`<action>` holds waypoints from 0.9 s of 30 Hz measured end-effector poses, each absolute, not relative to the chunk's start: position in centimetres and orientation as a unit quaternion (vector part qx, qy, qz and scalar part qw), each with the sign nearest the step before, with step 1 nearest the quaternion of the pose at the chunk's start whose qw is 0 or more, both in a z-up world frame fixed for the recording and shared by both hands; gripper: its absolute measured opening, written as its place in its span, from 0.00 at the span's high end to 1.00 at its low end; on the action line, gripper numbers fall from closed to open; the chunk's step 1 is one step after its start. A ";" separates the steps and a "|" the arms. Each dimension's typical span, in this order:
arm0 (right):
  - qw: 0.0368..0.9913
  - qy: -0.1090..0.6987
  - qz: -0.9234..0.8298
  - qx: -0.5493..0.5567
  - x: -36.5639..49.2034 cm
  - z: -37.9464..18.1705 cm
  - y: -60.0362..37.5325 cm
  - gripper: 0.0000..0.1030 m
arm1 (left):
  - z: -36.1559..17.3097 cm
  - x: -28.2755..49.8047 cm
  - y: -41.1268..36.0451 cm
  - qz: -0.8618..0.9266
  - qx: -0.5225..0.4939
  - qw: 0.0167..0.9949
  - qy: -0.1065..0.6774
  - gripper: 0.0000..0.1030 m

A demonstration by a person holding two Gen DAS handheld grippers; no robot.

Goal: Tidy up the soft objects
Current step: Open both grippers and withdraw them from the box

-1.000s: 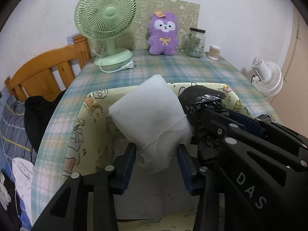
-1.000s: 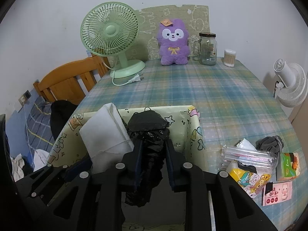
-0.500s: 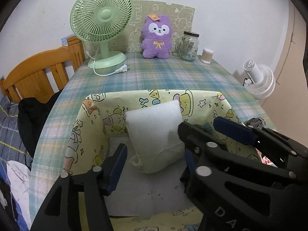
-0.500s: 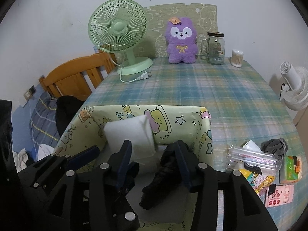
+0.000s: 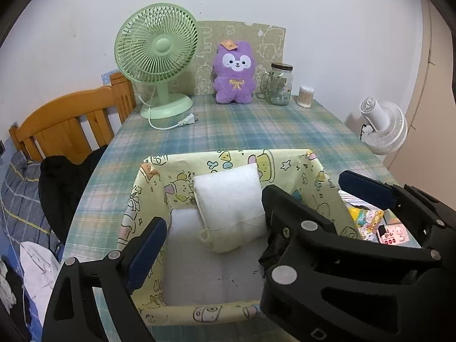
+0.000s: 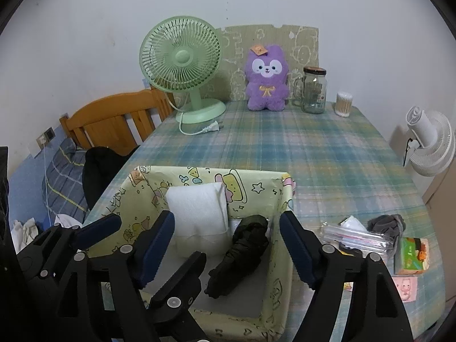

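Observation:
A yellow cartoon-print box (image 5: 148, 188) stands on the plaid table. Inside it, a white soft pad (image 5: 230, 199) leans against the far wall. A black crumpled bundle (image 6: 242, 250) lies on the box floor to the pad's right. My left gripper (image 5: 216, 253) hovers over the box's near side with its jaws opening; the pad sits beyond them, untouched. Its right finger is hidden behind the right gripper's body. My right gripper (image 6: 226, 233) hangs above the black bundle, jaws opening, and its pads do not press on the bundle.
A green fan (image 5: 156, 54), purple plush (image 5: 233, 74), glass jar (image 5: 280, 84) and cotton-swab tub (image 5: 306, 97) line the table's far end. Packets (image 6: 356, 236), a grey cloth (image 6: 384, 223) and a green carton (image 6: 410, 256) lie right of the box. A wooden headboard (image 5: 65, 128) is at left.
Both grippers have let go: the white pad and the black bundle dropped into the box. Both pairs of jaws widened, and the grippers drew back and up.

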State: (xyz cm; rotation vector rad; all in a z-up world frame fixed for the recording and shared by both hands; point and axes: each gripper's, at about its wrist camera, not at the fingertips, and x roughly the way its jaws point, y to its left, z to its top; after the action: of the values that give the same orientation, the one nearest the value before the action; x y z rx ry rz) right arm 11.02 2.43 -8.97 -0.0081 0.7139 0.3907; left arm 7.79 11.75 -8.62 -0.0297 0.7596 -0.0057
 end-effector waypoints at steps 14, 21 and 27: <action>0.938 0.303 0.171 -0.007 8.8 -6.0 -0.3 0.07 | -6.2 6.1 9.9 0.005 -0.007 0.942 0.337 0.00; 0.943 0.286 0.170 -0.011 7.7 -4.8 -1.7 0.05 | -5.0 5.1 8.4 0.002 -0.003 0.948 0.320 0.00; 0.951 0.264 0.161 -0.015 6.8 -3.6 -3.2 0.05 | -4.3 4.5 7.2 0.006 -0.004 0.950 0.312 0.01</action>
State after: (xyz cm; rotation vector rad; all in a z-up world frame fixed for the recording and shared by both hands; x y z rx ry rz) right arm 6.81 -3.18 -3.63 -0.0314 0.5375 0.3264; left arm 4.54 7.23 -4.30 -0.0076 0.6342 0.0116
